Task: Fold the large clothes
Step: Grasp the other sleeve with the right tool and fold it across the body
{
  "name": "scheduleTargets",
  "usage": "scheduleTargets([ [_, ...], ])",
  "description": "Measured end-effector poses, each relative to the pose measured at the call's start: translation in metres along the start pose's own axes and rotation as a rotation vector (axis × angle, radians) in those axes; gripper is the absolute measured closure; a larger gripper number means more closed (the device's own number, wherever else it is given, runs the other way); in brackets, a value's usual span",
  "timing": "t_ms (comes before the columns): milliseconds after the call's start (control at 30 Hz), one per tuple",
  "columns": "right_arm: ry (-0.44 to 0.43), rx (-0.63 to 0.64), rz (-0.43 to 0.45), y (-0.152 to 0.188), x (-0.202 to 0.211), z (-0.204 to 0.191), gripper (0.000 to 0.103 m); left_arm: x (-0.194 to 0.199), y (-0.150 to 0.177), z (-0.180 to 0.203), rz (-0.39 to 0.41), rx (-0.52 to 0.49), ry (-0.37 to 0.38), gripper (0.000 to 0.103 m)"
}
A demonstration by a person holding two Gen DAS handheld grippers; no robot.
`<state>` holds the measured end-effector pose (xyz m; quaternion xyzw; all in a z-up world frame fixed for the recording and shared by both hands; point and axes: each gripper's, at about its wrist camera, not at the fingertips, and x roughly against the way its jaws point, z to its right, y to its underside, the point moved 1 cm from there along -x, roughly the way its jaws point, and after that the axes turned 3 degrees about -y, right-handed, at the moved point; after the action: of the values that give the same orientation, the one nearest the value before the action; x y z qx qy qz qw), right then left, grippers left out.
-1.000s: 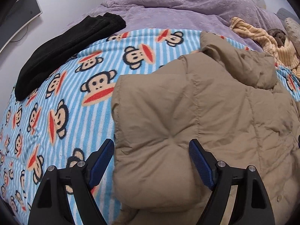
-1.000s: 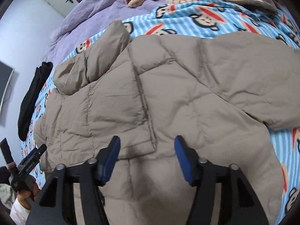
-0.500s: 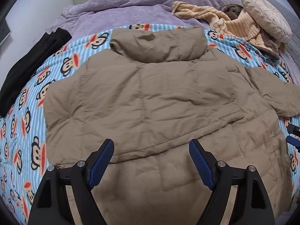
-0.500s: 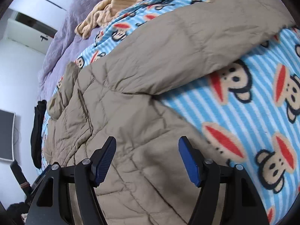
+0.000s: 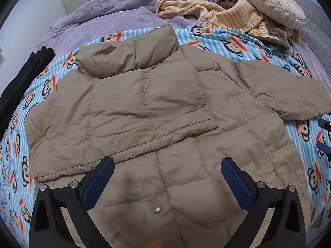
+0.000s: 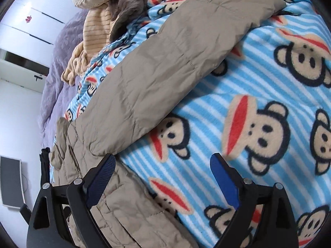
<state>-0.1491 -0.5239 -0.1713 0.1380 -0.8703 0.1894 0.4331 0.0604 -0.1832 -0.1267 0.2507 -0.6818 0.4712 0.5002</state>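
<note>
A tan quilted puffer jacket [image 5: 144,107] lies spread on a blue striped monkey-print blanket [image 5: 238,45], collar toward the far side. Its left sleeve is folded across the body; the right sleeve [image 5: 289,91] stretches out to the right. My left gripper [image 5: 167,177] hovers open above the jacket's lower hem, near a snap button, holding nothing. In the right wrist view the outstretched sleeve [image 6: 175,66] runs diagonally, and my right gripper [image 6: 163,175] stands open over the blanket [image 6: 269,124] beside the jacket's side edge. The right gripper's tips [image 5: 323,136] show at the left view's right edge.
A black garment [image 5: 22,78] lies at the blanket's left edge. A heap of beige striped clothes [image 5: 227,18] and a cream cushion [image 5: 269,2] sit at the far right on the purple bedspread [image 5: 124,14]. A monitor [image 6: 11,179] hangs on the wall.
My left gripper pulled back from the folded left shoulder to the middle of the hem. My right gripper swung right, off the jacket body and over bare blanket below the outstretched sleeve.
</note>
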Motion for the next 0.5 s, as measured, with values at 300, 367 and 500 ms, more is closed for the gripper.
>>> scheduleTargets([
  [300,-0.118,-0.183,0.024,-0.060,-0.004,0.042,0.009,-0.007,-0.013,0.031,-0.012,-0.012,0.010,0.000],
  [367,-0.141,-0.212,0.047,-0.074,-0.007,0.047,0.009,-0.007,-0.015,0.037,-0.019,-0.011,0.025,0.000],
  [500,-0.198,-0.249,0.073,-0.098,-0.014,0.052,0.009,-0.009,-0.018,0.048,-0.028,-0.013,0.029,0.000],
])
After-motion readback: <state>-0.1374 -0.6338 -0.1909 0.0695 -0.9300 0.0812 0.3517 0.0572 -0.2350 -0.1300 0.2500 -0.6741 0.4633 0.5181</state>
